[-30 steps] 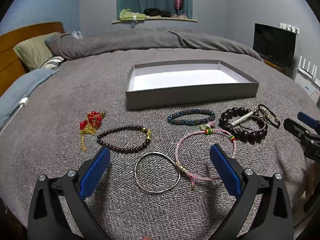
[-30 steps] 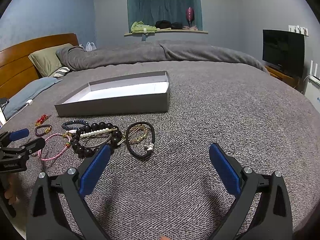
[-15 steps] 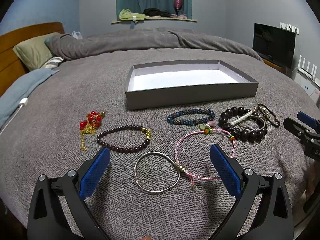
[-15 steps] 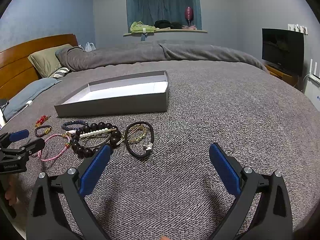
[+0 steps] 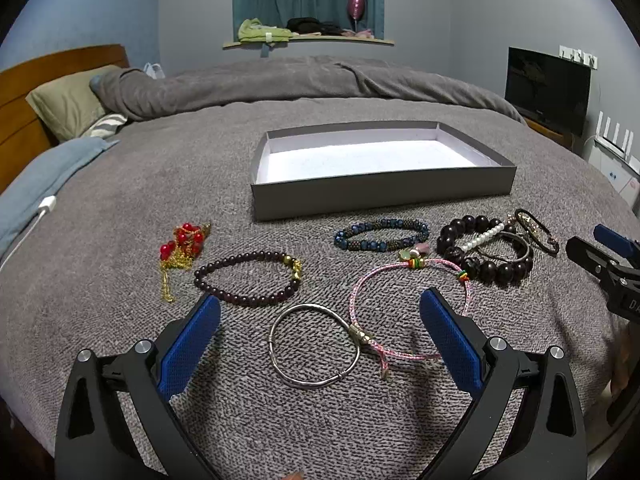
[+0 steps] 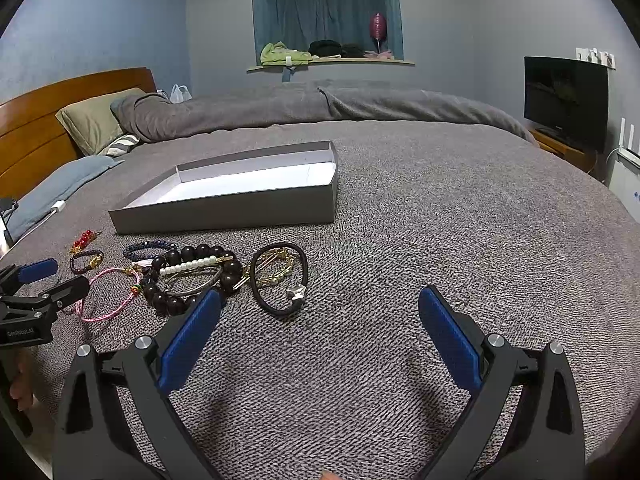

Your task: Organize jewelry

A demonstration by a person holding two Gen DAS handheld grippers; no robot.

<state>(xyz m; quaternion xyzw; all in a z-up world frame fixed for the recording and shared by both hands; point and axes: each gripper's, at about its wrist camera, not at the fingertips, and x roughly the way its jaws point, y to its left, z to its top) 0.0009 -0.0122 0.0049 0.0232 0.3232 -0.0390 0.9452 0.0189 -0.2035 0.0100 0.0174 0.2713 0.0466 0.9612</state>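
Note:
A grey shallow box [image 5: 380,196] with a white inside lies empty on the bed; it also shows in the right wrist view [image 6: 224,214]. In front of it lie a silver bangle [image 5: 314,346], a pink cord bracelet [image 5: 400,280], a dark bead bracelet [image 5: 248,278], a blue bead bracelet [image 5: 380,234], a red and gold chain [image 5: 180,248] and a large black bead bracelet [image 5: 484,256]. A black hair tie [image 6: 280,278] lies right of that pile. My left gripper [image 5: 320,320] is open above the bangle. My right gripper [image 6: 320,312] is open over bare blanket.
The grey blanket [image 6: 440,220] covers the whole bed. Pillows [image 5: 68,100] and a wooden headboard are at far left. A television [image 6: 566,100] stands at far right. A white charger cable [image 5: 44,206] lies at the left edge.

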